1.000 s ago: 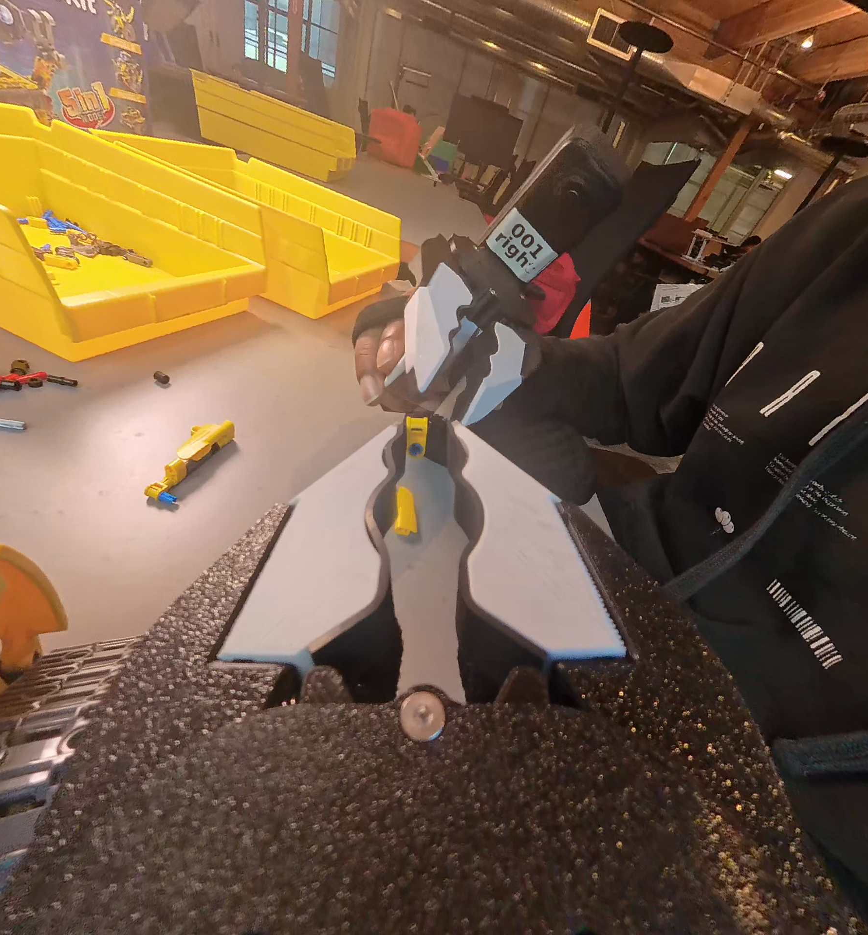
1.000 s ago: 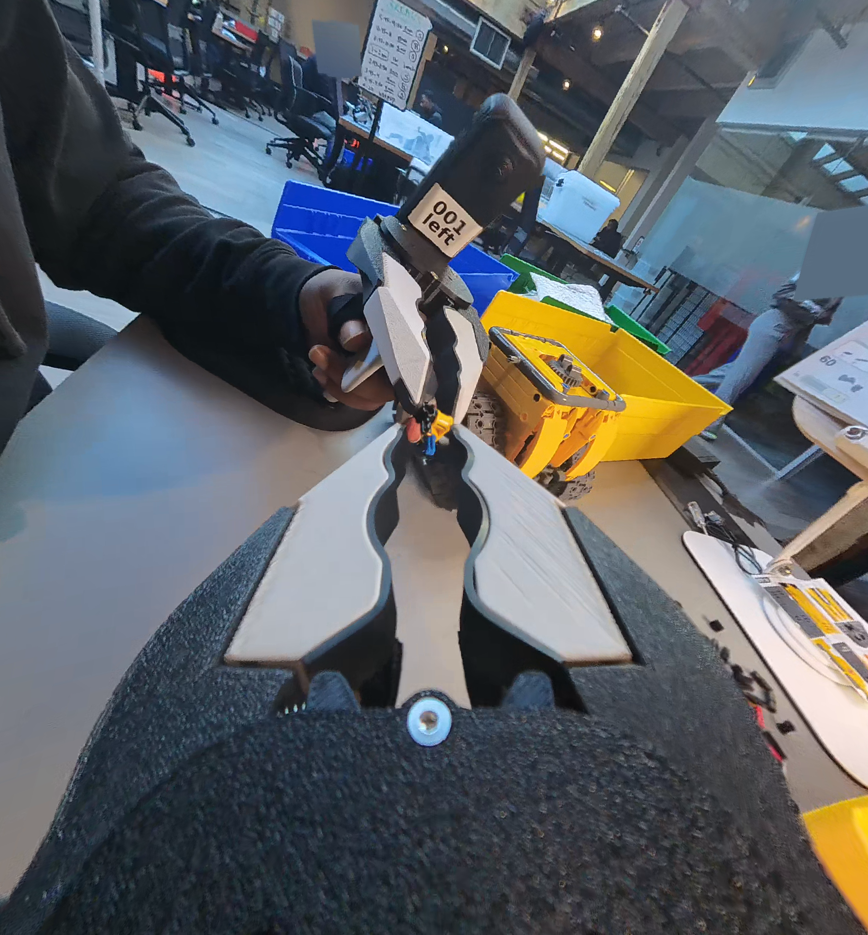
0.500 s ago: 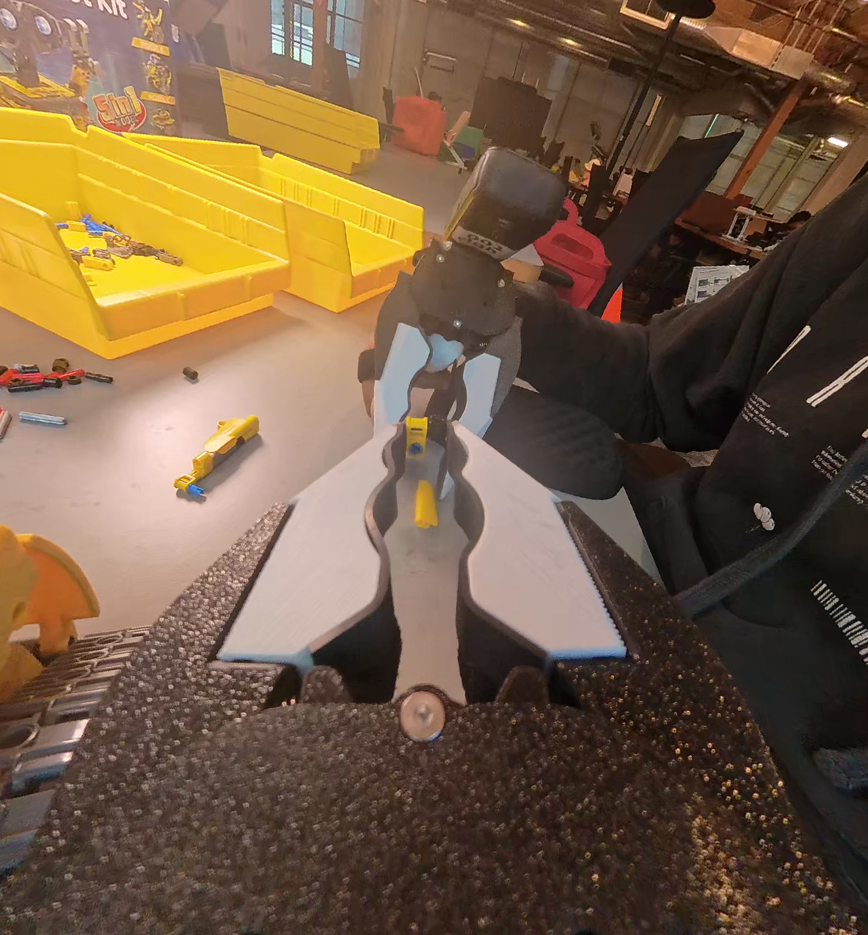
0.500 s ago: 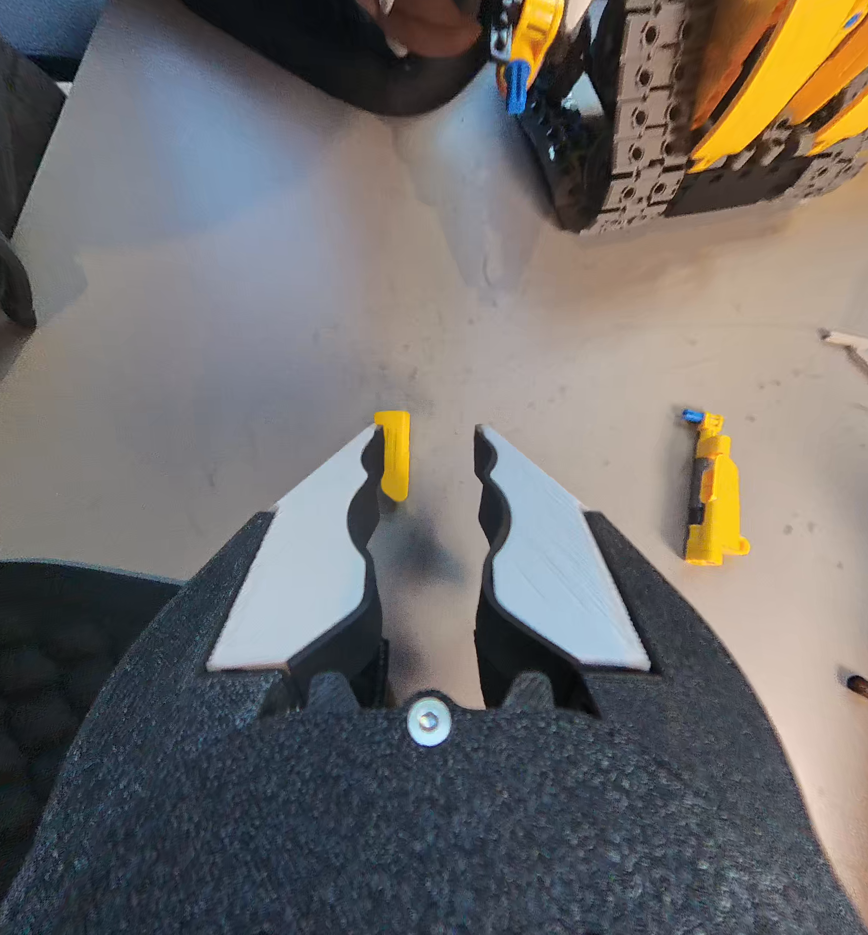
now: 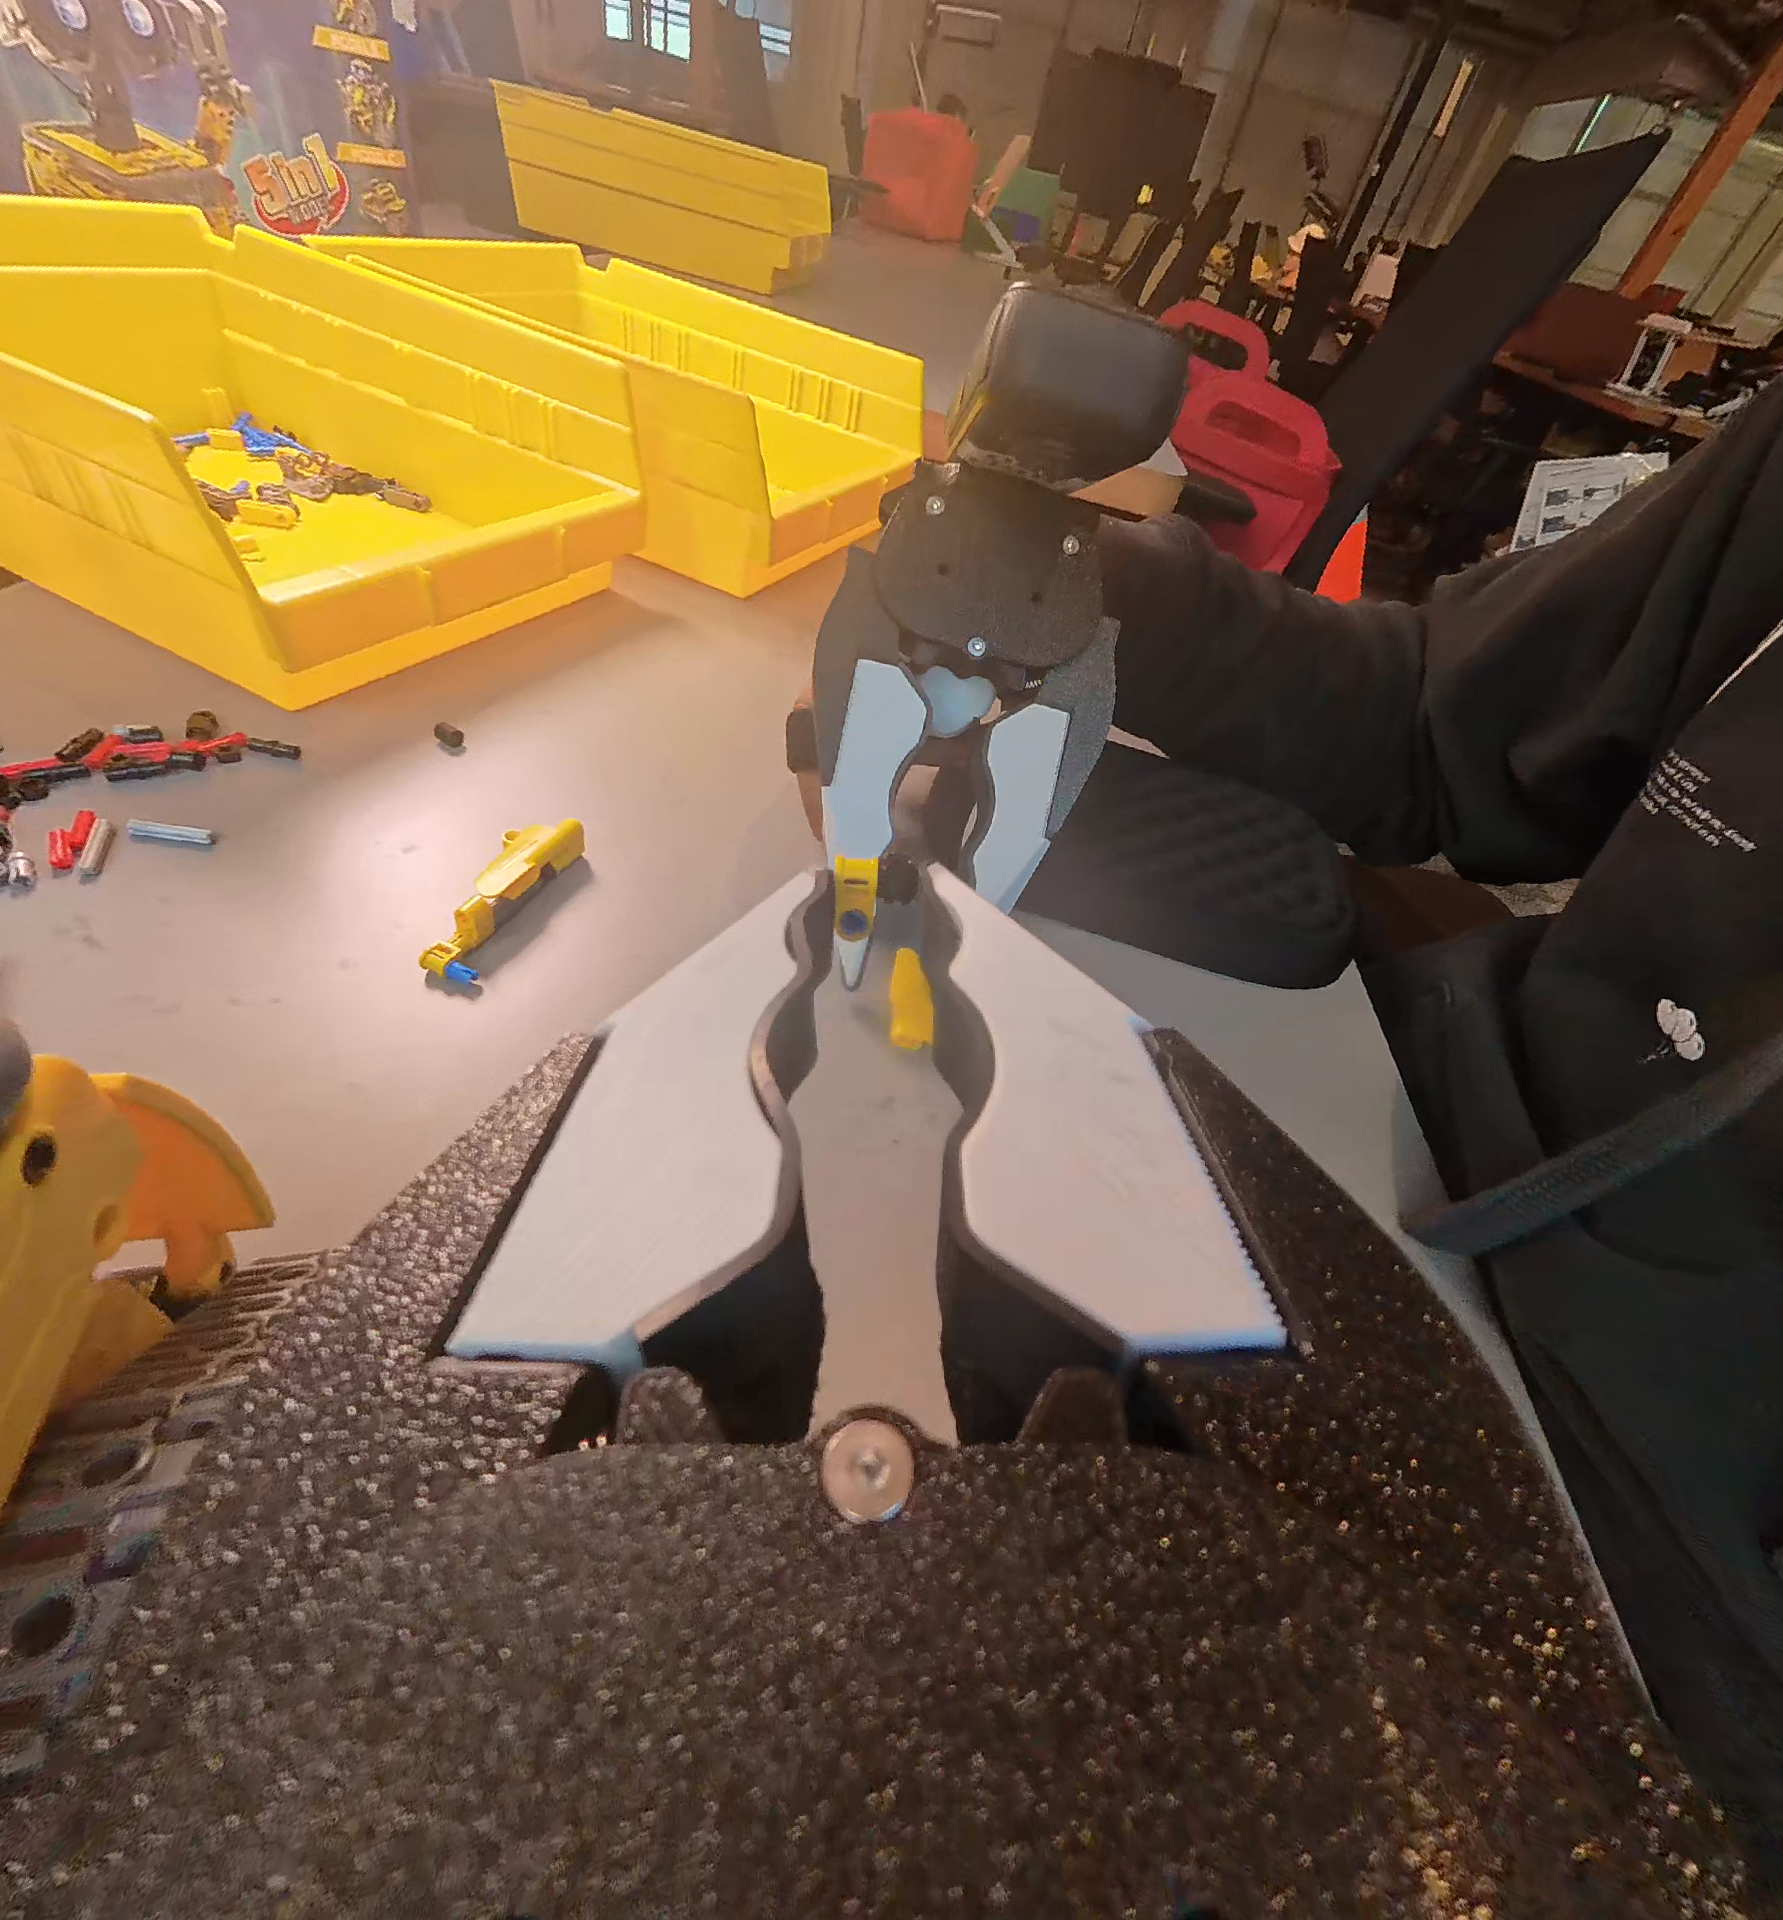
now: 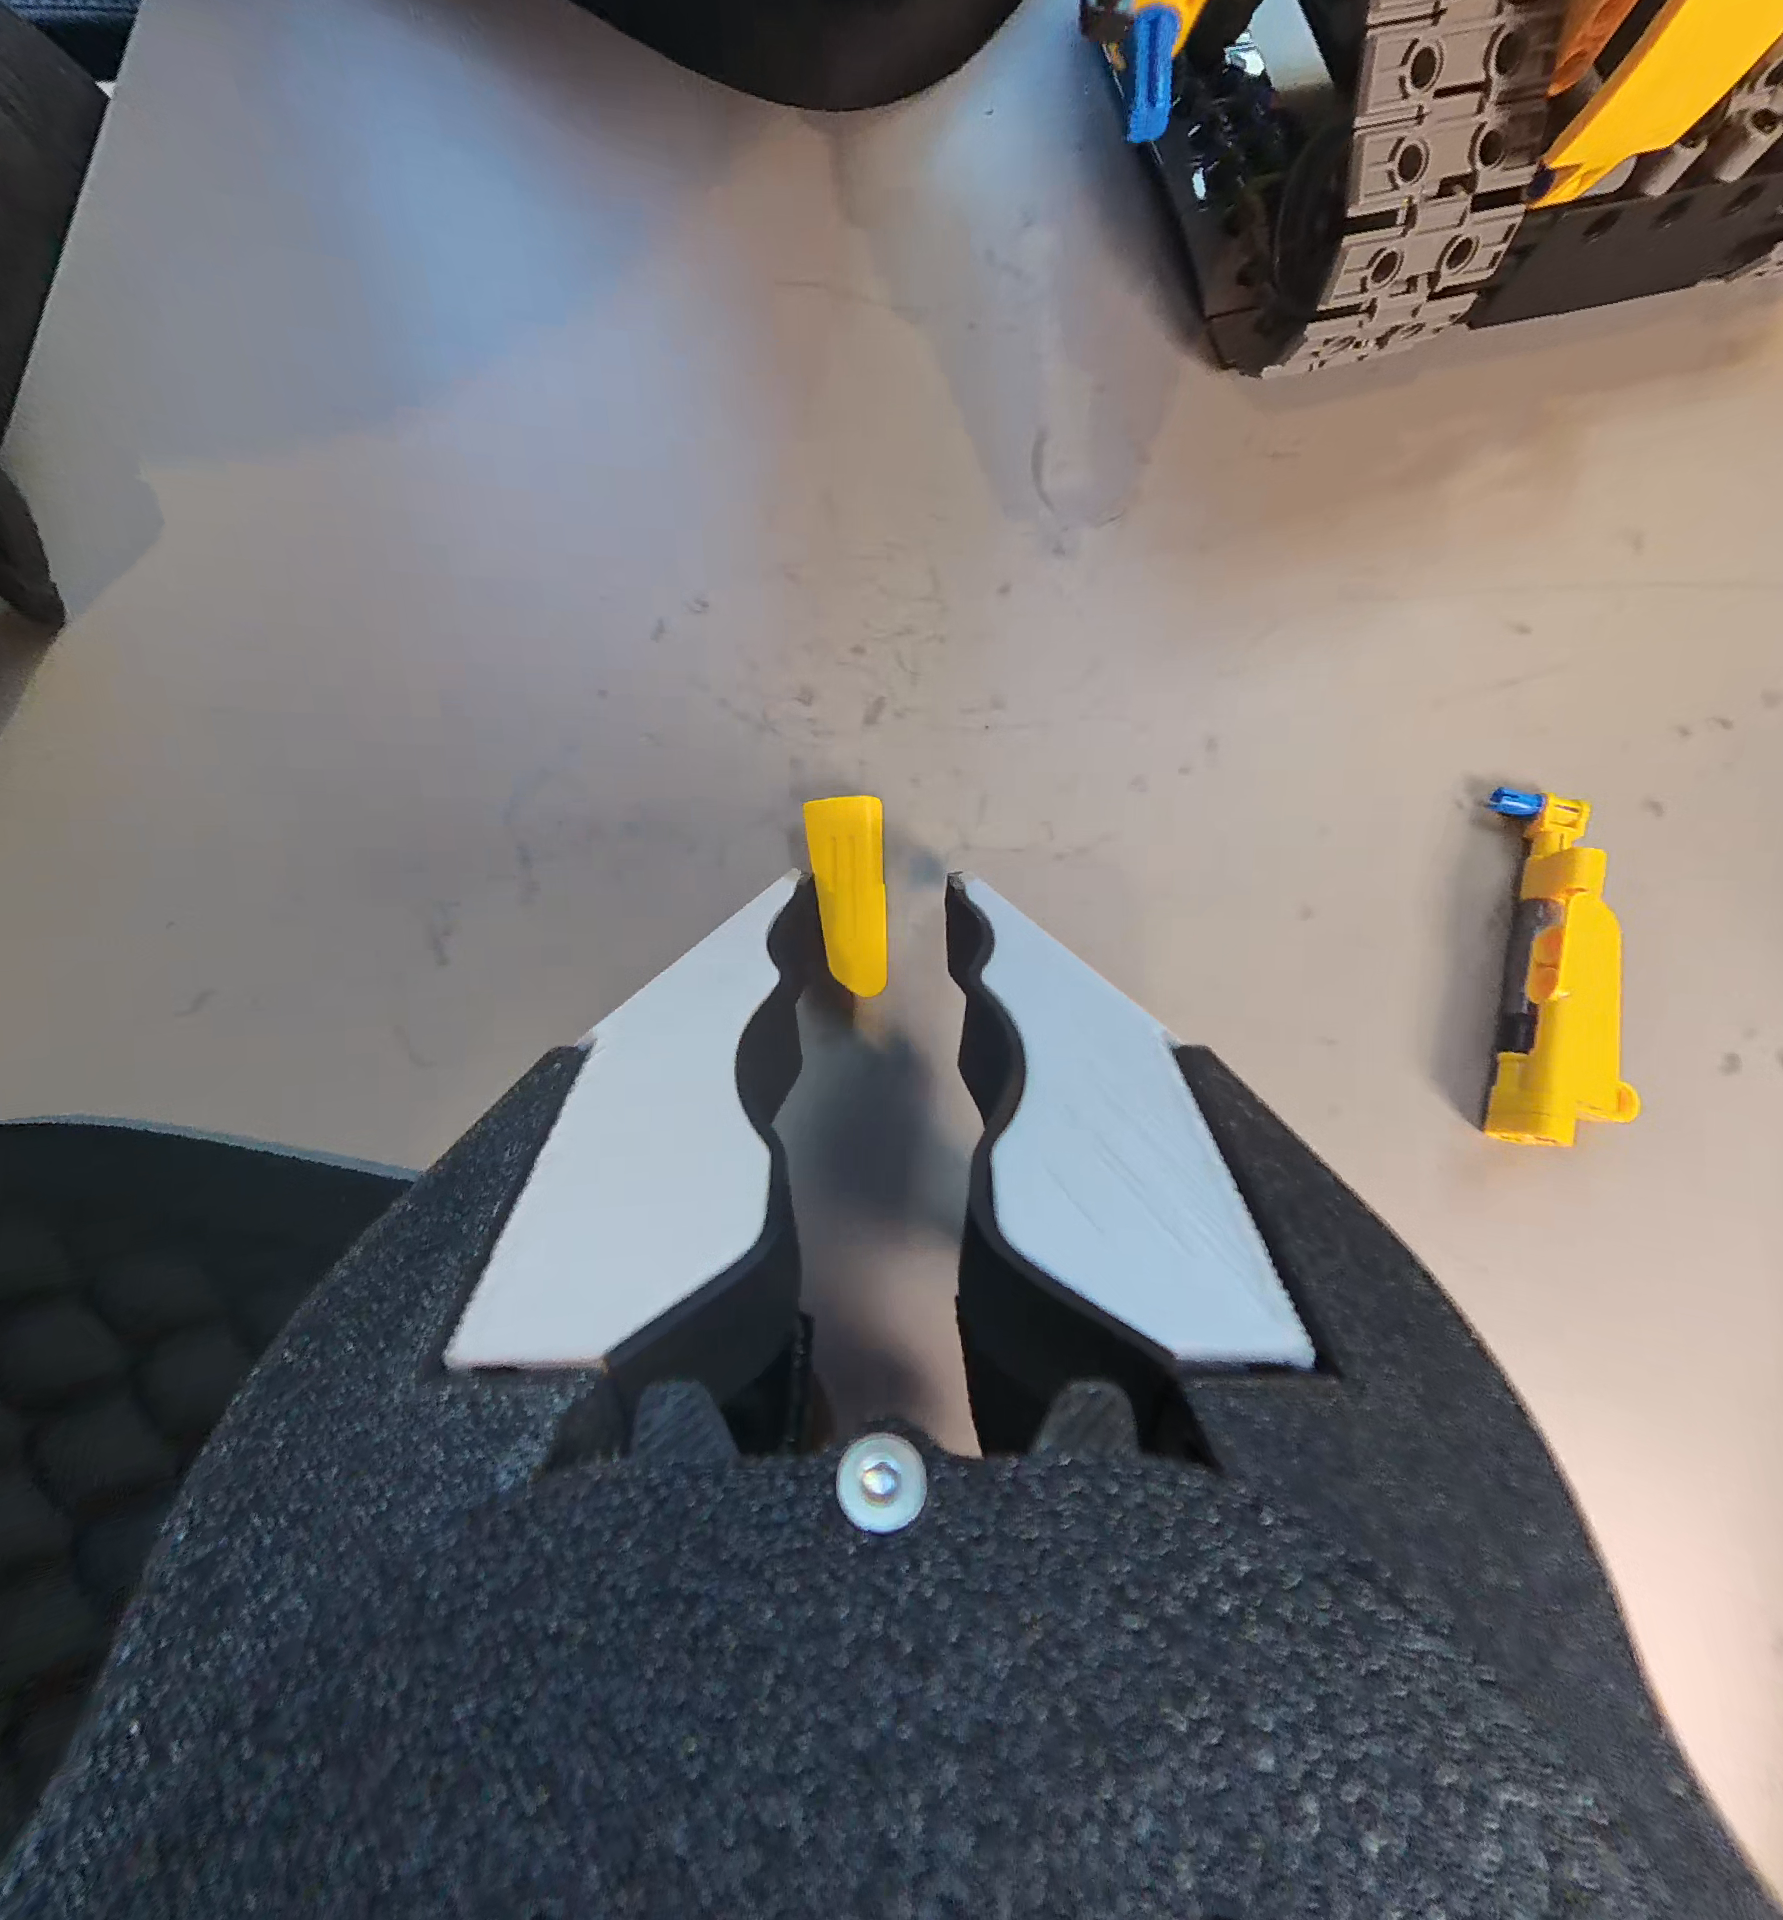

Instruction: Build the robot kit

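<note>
My left gripper [image 5: 871, 883] is shut on a small yellow piece with a blue pin [image 5: 854, 902] and holds it above the grey table [image 5: 295, 935]. That piece also shows at the top of the right wrist view [image 6: 1141, 62]. My right gripper [image 6: 874, 883] is open and points straight down at the table. A small yellow wedge-shaped part [image 6: 845, 894] lies between its fingertips, close to the left finger [image 6: 658, 1091]. In the left wrist view the right gripper [image 5: 928, 935] hangs just beyond my left fingertips, over the same yellow part [image 5: 906, 997].
A yellow and black brick vehicle [image 6: 1489, 187] stands at the right view's top right. A yellow cylinder assembly [image 6: 1552, 977] lies to the right, also in the left view [image 5: 508, 899]. Yellow bins [image 5: 347, 499] and several loose red, black and grey parts [image 5: 66, 769] lie far left. A dark sleeve [image 5: 1386, 675] is at right. About 11 cm separates my left fingertips from my right.
My right gripper swung from facing the left gripper to pointing down at the table and opened. The yellow part left its left finger and now lies between its fingertips. The left gripper kept its hold.
</note>
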The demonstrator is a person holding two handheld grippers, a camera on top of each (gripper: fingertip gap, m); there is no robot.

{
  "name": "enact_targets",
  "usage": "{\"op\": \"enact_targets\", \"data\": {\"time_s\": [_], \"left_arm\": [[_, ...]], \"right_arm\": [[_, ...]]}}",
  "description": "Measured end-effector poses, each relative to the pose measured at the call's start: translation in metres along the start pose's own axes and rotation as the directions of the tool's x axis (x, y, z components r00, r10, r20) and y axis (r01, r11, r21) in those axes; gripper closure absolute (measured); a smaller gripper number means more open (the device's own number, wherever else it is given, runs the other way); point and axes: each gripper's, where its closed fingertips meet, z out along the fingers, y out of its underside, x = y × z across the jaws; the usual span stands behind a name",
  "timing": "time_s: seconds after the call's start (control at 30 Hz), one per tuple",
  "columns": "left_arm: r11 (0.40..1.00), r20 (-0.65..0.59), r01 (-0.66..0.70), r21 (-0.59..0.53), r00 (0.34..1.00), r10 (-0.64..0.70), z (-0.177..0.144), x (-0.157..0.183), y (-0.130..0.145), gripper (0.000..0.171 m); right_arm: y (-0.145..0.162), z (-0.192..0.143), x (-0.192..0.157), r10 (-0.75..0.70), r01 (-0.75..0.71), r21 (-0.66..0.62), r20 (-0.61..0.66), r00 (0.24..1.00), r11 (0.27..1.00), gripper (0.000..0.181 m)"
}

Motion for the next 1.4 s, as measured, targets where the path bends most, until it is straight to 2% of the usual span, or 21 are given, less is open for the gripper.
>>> {"op": "enact_targets", "data": {"time_s": [0.2,0.3,0.37,0.4,0.47,0.6,0.7,0.97,1.4], "left_arm": [[0.999,0.0,-0.014,-0.036,1.0,0.014,0.001,0.0,0.005,0.157],[0.999,-0.002,-0.023,-0.047,1.0,0.023,0.002,0.001,0.007,0.157],[0.998,-0.005,-0.029,-0.049,1.0,0.029,0.002,0.002,0.007,0.157],[0.998,-0.008,-0.035,-0.046,0.999,0.035,0.002,0.003,0.007,0.157],[0.998,-0.011,-0.056,-0.032,0.998,0.055,0.001,0.005,0.004,0.157],[0.996,-0.026,-0.089,0.02,0.996,0.09,-0.001,0.012,-0.005,0.157],[0.993,-0.037,-0.108,0.055,0.993,0.11,-0.002,0.018,-0.011,0.157],[0.983,-0.051,-0.181,0.044,0.982,0.183,0.003,0.028,-0.008,0.157],[0.976,-0.033,-0.218,0.005,0.975,0.218,0.006,0.027,-0.002,0.157]], "right_arm": [[0.001,0.001,-0.002,0.014,-0.014,-0.005,0.019,1.0,1.0,0.158],[-0.001,0.003,-0.005,0.012,-0.011,-0.003,0.029,1.0,1.0,0.168],[-0.004,0.005,-0.005,-0.005,0.005,0.001,0.02,1.0,1.0,0.168],[-0.009,0.005,-0.004,-0.022,0.022,0.031,0.006,1.0,0.999,0.169],[-0.033,-0.005,-0.002,-0.026,0.026,0.181,0.0,1.0,0.983,0.168],[-0.075,-0.042,0.006,-0.017,0.038,0.461,-0.049,0.999,0.886,0.168],[-0.085,-0.054,0.005,-0.012,0.03,0.533,-0.037,0.999,0.845,0.168],[-0.091,-0.05,-0.004,-0.019,0.002,0.563,0.025,0.999,0.826,0.168],[-0.089,-0.047,-0.005,-0.021,0.005,0.552,0.022,1.0,0.834,0.168]]}}
